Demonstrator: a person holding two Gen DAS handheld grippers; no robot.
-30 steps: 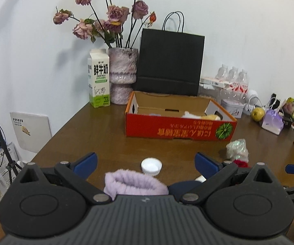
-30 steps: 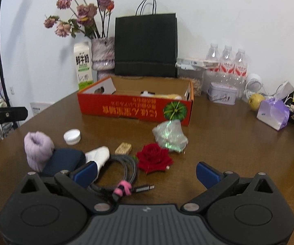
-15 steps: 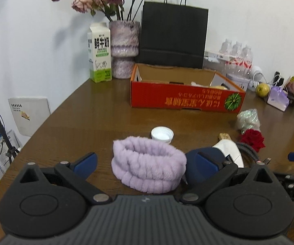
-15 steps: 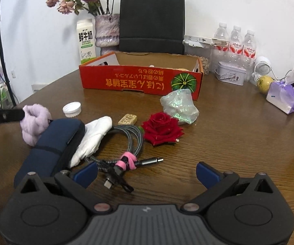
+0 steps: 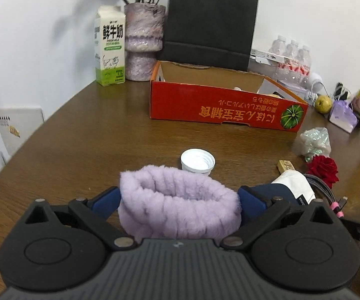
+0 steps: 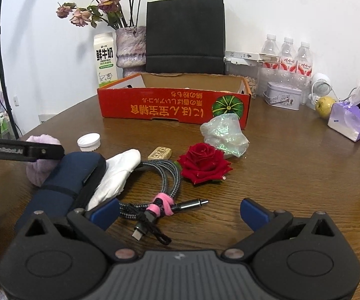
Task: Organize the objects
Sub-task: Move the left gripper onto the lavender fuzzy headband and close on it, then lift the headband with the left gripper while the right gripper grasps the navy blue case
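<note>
1. Leftmost on the brown wooden table [image 5: 84, 135], the left gripper [image 5: 178, 200] sits around a fluffy lilac band [image 5: 177, 200]; its jaws have just been narrowing from their widest, and the blue pads flank the band's ends at or just short of touching it, without squeezing it.
2. Just beyond the band lies a white bottle cap [image 5: 198, 160], and to its right a navy pouch [image 6: 64, 187] overlapped by a white cloth [image 6: 117, 172].
3. Further right, a coiled braided cable [image 6: 164, 182] with a pink tie lies partly between the right gripper's fingers; the right gripper [image 6: 180, 212] has its jaws spread wide, clamped on nothing.
4. Beside the cable sit a small tan block [image 6: 159, 153], a red rose [image 6: 203, 166] and a crumpled iridescent wrap [image 6: 223, 135].
5. Behind these stands an open red cardboard box [image 6: 174, 106]; something pale shows over its rim, too hidden to identify.
6. Against the white wall, left to right: a milk carton [image 6: 104, 60], a vase of dried roses [image 6: 131, 47], a black paper bag [image 6: 185, 35], water bottles [image 6: 287, 57], a small tin [image 6: 282, 96], a yellow-green fruit [image 6: 325, 106] and a lilac tissue pack [image 6: 347, 122].
</note>
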